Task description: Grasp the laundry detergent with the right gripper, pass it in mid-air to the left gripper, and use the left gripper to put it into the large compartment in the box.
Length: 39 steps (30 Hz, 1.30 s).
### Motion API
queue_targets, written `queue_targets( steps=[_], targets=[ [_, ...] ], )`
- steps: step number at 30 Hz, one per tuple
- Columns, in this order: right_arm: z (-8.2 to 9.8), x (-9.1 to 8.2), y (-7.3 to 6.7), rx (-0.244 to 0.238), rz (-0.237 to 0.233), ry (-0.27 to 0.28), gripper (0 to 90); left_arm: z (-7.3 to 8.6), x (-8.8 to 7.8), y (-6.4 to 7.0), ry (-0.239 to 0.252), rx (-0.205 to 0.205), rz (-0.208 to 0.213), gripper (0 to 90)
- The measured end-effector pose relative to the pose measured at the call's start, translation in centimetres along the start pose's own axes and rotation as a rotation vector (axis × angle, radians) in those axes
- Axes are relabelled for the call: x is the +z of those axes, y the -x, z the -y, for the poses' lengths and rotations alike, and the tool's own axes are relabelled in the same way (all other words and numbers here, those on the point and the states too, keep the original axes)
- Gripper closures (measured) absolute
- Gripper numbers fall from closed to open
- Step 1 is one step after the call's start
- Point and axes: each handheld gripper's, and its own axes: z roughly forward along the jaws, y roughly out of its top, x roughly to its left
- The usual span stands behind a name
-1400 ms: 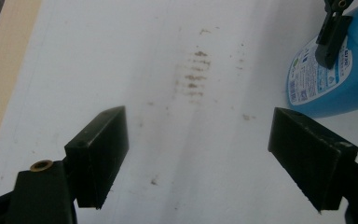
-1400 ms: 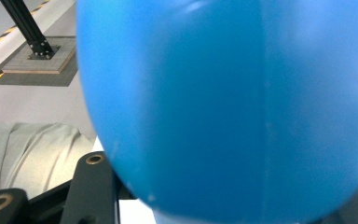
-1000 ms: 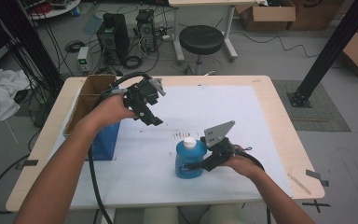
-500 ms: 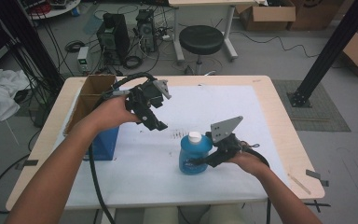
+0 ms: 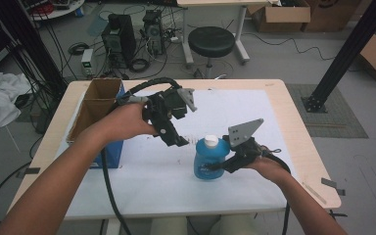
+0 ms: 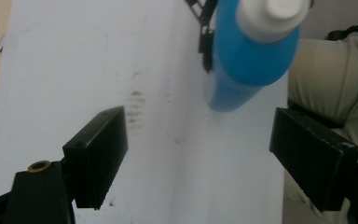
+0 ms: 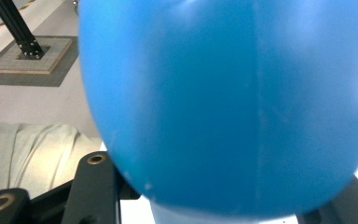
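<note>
Blue bottle point(image 5: 210, 159) clamped upright by the right gripper point(image 5: 225, 164).

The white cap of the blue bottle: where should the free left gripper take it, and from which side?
Probably from above, jaws across the white cap. It is the narrow round top, and the right gripper already clamps the blue bottle at its body. The left gripper stands open beside it.
</note>
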Motion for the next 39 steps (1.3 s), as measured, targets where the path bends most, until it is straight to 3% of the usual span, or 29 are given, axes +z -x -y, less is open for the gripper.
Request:
queue_targets(
  steps=[8,19,27,39],
  targets=[
    [-0.3,-0.8,-0.5,-0.001,0.005,0.005,44.4,-2.6,0.0,1.7,-0.014,0.051,0.034,19.5],
    [-0.9,-0.7,-0.8,-0.004,-0.015,-0.010,44.5,-4.8,0.3,2.3,-0.054,0.080,0.060,19.5],
    [-1.2,-0.4,-0.8,-0.005,-0.028,-0.033,44.5,-5.4,1.3,2.3,-0.073,0.078,0.086,19.4],
    [-1.5,-0.3,-0.5,0.011,-0.029,-0.026,44.5,-5.9,2.8,2.0,-0.104,0.076,0.101,19.5]
  ],
)
